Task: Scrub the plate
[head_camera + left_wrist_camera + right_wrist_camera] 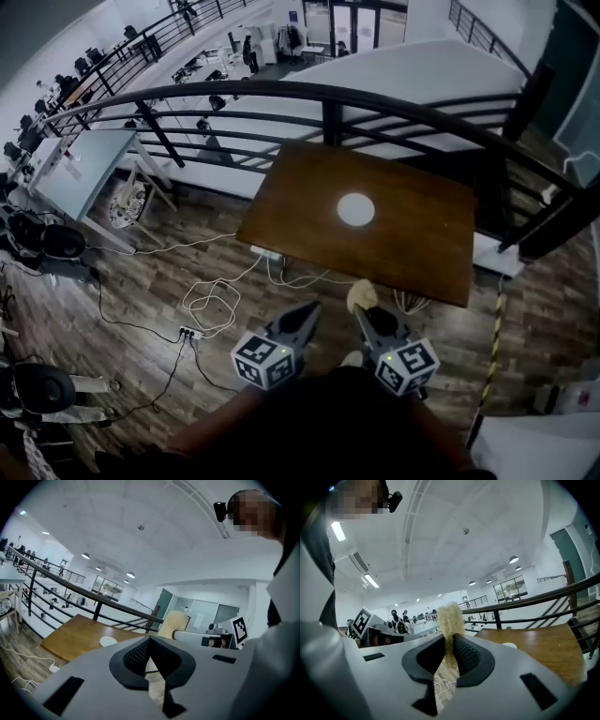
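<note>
Head view showed the small round white plate (355,210) lying flat near the middle of the brown wooden table (412,253), well apart from both grippers, which hung over the dark plank floor (141,272) short of the table's near edge. Scrubbing had, by my judgement, not begun: the plate sat alone and untouched, and everything remained to do, from reaching the table to bringing the scrubber down on the plate and working it over the surface. The right gripper (364,316) had its jaws pinched on a pale yellow fibrous scrubbing pad (362,295), the pad standing up between the black ridged pads and poking out past the tips. The left gripper (307,311) had its jaws pressed together with nothing between them. As for containers, the plate was the only dish in sight, and it appeared bare, though it was too small to tell whether any grime lay on it.
</note>
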### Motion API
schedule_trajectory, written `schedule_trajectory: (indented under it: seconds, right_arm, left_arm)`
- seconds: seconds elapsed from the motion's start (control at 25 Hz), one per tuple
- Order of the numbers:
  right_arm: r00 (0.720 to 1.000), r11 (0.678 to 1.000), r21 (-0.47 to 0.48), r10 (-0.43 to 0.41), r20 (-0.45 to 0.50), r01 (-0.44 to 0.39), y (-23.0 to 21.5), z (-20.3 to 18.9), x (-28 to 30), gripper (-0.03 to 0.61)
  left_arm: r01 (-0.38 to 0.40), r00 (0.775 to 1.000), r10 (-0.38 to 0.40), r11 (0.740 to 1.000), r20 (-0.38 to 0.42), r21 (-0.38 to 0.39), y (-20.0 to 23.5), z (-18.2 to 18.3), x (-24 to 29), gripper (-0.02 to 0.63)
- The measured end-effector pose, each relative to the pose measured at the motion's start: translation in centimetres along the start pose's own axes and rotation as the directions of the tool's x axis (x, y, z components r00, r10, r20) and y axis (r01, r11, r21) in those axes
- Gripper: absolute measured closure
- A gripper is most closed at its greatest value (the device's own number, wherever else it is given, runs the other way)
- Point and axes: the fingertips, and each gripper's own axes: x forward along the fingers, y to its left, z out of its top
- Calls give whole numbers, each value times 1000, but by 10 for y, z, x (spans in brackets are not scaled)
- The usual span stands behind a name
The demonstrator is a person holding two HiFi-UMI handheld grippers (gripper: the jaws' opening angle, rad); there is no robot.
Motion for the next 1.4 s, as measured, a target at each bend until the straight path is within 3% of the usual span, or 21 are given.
schedule_trajectory:
  seconds: [0.28,0.64,0.92,1.4]
  right_arm:
    - [999,999,12,42,6,-42,-84,32,-10,523]
    - [1000,999,42,-3,2,3,-150,48,2,523]
    - [993,990,80,-116,-34,119,-208,50,57,523]
    - [967,960,109,-256,-17,256,-256,106,224,523]
  left_arm:
    - [-23,1000,23,999,6,23,-27,28,86,604]
    - [14,1000,-14,1000,-24,9,-18,46,156,604]
    - [116,991,-115,993,-74,18,32,68,222,604]
    - [228,965,-223,973,-138,21,198,159,293,604]
